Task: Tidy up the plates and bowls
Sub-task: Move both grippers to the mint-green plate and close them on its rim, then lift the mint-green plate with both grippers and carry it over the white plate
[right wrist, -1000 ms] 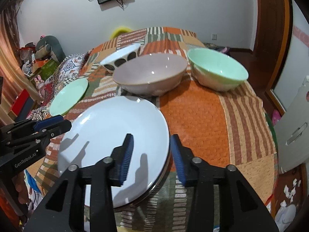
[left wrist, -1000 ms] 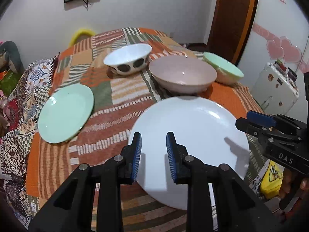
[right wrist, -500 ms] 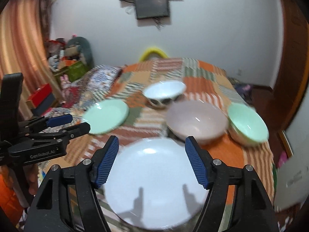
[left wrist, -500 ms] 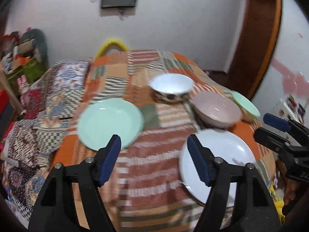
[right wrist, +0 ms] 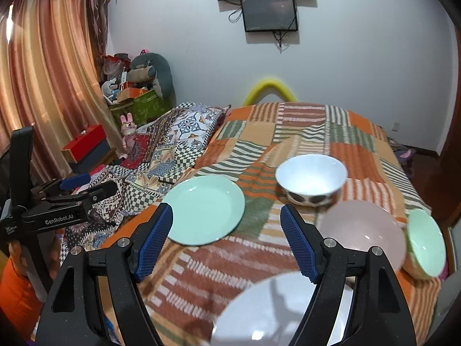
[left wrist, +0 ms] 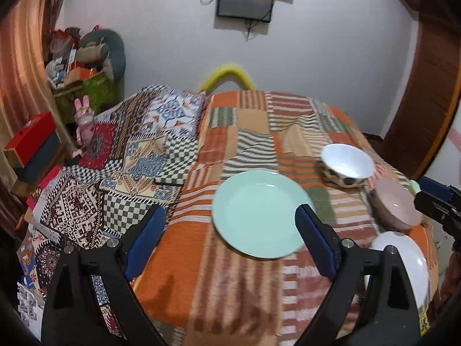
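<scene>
The left hand-held gripper (left wrist: 229, 236) has its jaws spreading apart with nothing clamped; the green plate (left wrist: 262, 214) lies on the bed's patchwork blanket (left wrist: 236, 132) just ahead, between its fingertips as seen from its camera. The right hand-held gripper (right wrist: 226, 240) is also opening and empty, with that plate ahead to its left and the white plate (right wrist: 276, 311) below its right finger. Beyond to its right sit the spotted bowl (right wrist: 311, 178), pink bowl (right wrist: 361, 233) and green bowl (right wrist: 426, 243). Likely next: approach low, slip one finger under the green plate's rim, clamp firmly, and keep it level because the soft blanket gives.
</scene>
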Available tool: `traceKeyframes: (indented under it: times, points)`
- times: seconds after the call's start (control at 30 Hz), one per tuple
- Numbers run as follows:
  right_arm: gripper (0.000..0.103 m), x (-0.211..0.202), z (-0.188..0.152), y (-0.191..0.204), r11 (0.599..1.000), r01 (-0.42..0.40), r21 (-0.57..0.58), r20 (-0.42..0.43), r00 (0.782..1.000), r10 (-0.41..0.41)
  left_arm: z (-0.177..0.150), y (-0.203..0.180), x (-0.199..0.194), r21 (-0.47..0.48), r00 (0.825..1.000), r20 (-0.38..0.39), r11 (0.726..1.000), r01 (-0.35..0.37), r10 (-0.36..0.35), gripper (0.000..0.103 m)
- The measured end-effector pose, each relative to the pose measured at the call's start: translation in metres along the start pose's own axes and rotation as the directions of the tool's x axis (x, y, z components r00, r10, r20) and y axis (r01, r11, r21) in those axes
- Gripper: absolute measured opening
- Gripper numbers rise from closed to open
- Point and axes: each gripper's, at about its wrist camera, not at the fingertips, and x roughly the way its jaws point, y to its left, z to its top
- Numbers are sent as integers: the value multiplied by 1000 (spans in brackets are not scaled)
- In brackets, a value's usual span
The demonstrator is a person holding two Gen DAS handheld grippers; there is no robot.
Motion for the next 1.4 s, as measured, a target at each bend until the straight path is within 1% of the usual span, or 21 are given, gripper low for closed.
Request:
traceKeyframes:
  times: [0.07,0.2,0.23,0.27,0.33,0.37,0.43,0.5,0.57,0.6,0.7,0.77,0.83,0.93,1.0,1.07,1.1,1.13,1.2,1.33,1.4]
  points:
    - [74,15,1,3,1000,5,-19,-17,1000,-6,1,7,15,4,1000,-8,1000,-22,22,92]
    - [74,46,2,3,1000,-7,-27,-76,997,5,-2,21,51,0,998,-55,1000,-10,10,91]
    - [74,54,1,3,1000,-1,-30,-90,996,-1,-3,22,57,0,998,-59,1000,-6,6,89]
    - [71,62,1,3,999,2,-32,-101,995,-5,-3,24,66,2,998,-65,1000,2,-2,86]
    - [67,78,0,0,1000,-4,-23,-135,991,1,-4,26,83,2,996,-92,1000,18,-18,73]
    - [63,85,-1,-2,1000,-7,-12,-150,989,5,-5,26,92,-1,993,-111,999,33,-33,71]
    - [58,101,-3,-8,1000,-13,16,-191,981,16,-6,29,108,-8,989,-138,999,54,-54,59]
    - [51,116,-5,-14,999,-7,42,-231,973,16,-7,29,121,-10,985,-159,998,68,-68,52]
    - [50,129,-6,-17,999,-3,54,-264,964,18,-8,33,134,-18,981,-176,996,84,-86,46]
    - [46,135,-7,-20,998,1,63,-280,960,16,-8,34,139,-19,979,-182,996,89,-91,43]
    - [34,155,-12,-25,996,4,86,-348,937,27,-10,38,154,-28,973,-203,994,105,-109,37]
    - [29,165,-14,-26,995,5,98,-383,923,34,-13,41,162,-36,969,-217,993,115,-120,33]
    - [28,173,-17,-26,995,22,96,-410,912,20,-15,43,169,-49,963,-232,991,126,-134,30]
    - [28,180,-21,-28,995,24,102,-437,899,23,-19,45,178,-73,953,-253,985,155,-169,28]
    - [28,181,-22,-28,995,25,101,-443,896,22,-20,44,181,-79,950,-256,983,166,-181,28]
    - [28,183,-21,-29,995,20,102,-448,893,28,-20,42,183,-81,946,-257,980,184,-199,21]
    - [22,183,-21,-27,995,11,95,-457,889,33,-20,40,183,-82,942,-259,977,199,-214,14]
    - [19,186,-21,-26,996,-2,93,-465,884,45,-20,38,183,-79,941,-261,976,203,-217,13]
    - [18,187,-20,-26,996,4,86,-471,882,37,-21,34,180,-54,947,-255,981,186,-194,13]
    - [17,182,-21,-31,992,-5,126,-466,882,64,-21,33,171,-60,943,-262,979,195,-204,13]
    - [16,179,-22,-29,991,-12,135,-458,886,73,-22,31,164,-41,947,-258,981,187,-192,13]
